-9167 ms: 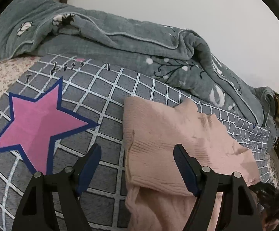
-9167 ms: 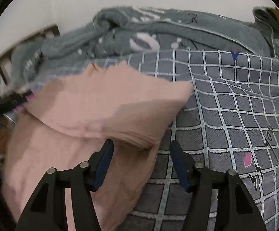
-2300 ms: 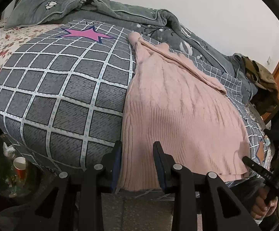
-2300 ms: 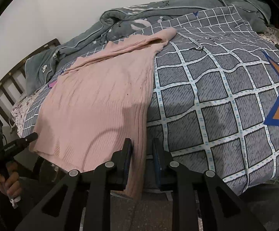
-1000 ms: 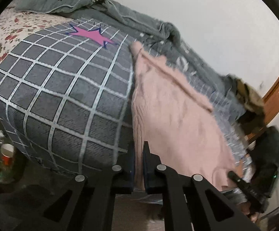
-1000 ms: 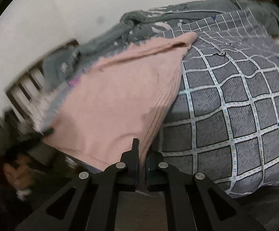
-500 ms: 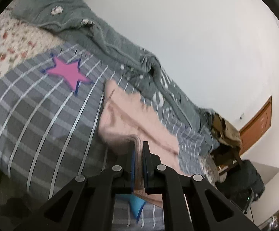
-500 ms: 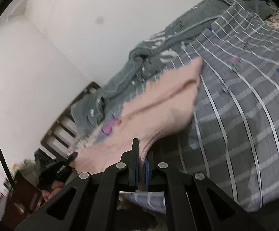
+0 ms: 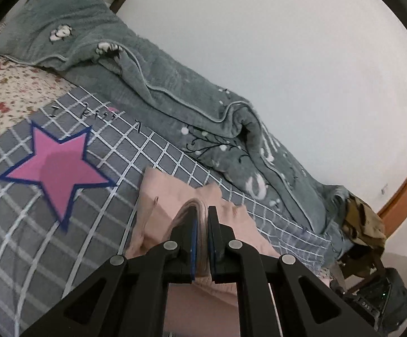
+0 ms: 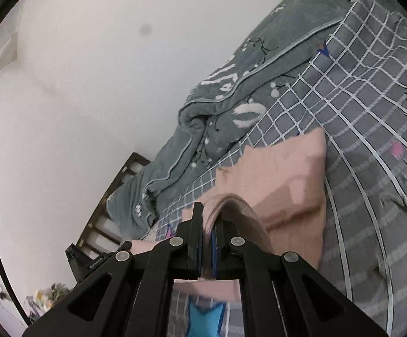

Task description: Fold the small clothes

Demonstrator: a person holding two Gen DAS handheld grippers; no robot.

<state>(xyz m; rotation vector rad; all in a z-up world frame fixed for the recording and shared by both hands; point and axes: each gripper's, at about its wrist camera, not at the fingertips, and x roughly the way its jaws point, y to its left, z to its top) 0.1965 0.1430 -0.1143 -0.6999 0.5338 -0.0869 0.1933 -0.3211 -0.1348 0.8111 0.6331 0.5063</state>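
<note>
My left gripper [image 9: 201, 224] is clamped tight on a ribbed hem of the pink sweater [image 9: 158, 196], and my right gripper [image 10: 209, 221] pinches another bunched edge of it just as closely. The knit lies on the bed, its upper part folded flat on the grey checked cover [image 9: 12, 224]. Black lettering on that cover is too blurred to read. Only the left view shows the pink star [image 9: 57, 165] and floral sheet [image 9: 4, 95]; the right shows the slatted headboard [image 10: 105, 224]. A fleecy grey-green blanket [image 9: 175, 92] lies bunched along the wall.
</note>
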